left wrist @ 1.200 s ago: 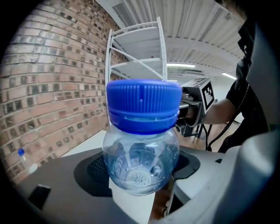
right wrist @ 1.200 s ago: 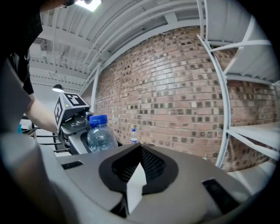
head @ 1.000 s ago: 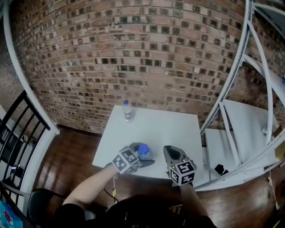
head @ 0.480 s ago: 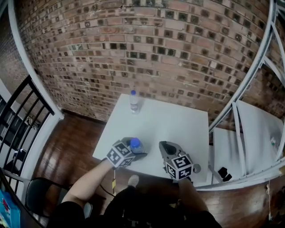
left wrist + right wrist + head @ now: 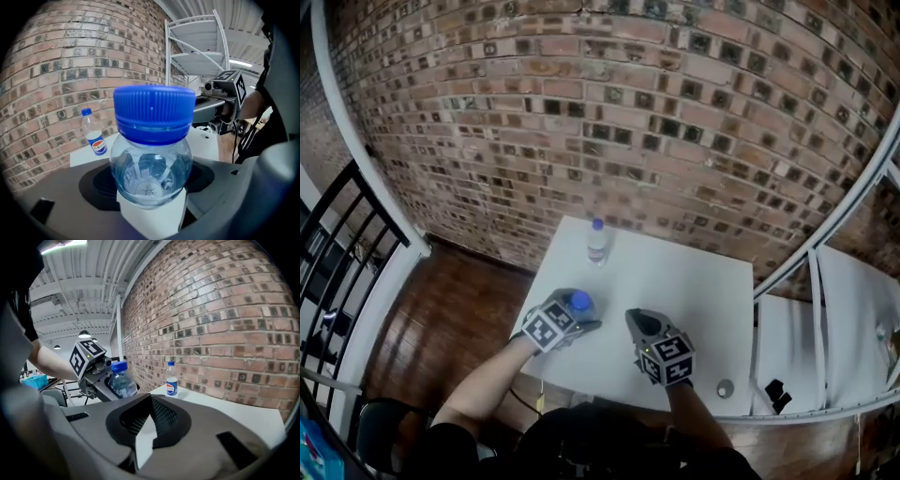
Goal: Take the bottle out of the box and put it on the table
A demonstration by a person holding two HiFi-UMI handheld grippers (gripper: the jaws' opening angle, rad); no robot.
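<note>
My left gripper (image 5: 572, 314) is shut on a clear bottle (image 5: 579, 302) with a blue cap, held upright over the near left part of the white table (image 5: 703, 281). In the left gripper view the bottle (image 5: 152, 154) fills the middle, its body pressed between the jaws. The right gripper (image 5: 639, 323) hovers beside it over the table's near edge, its jaws together with nothing in them (image 5: 147, 420). A second bottle (image 5: 597, 243) with a blue label stands at the table's far left, by the brick wall; it also shows in both gripper views (image 5: 93, 133) (image 5: 171, 379). No box is in view.
A brick wall (image 5: 628, 112) runs behind the table. A white metal shelving rack (image 5: 848, 309) stands to the right, a black railing (image 5: 337, 244) to the left. A small round thing (image 5: 725, 387) lies near the table's front right corner. The floor is dark wood.
Both grippers have moved forward and down over the table, toward the wall. The left one still holds the blue-capped bottle.
</note>
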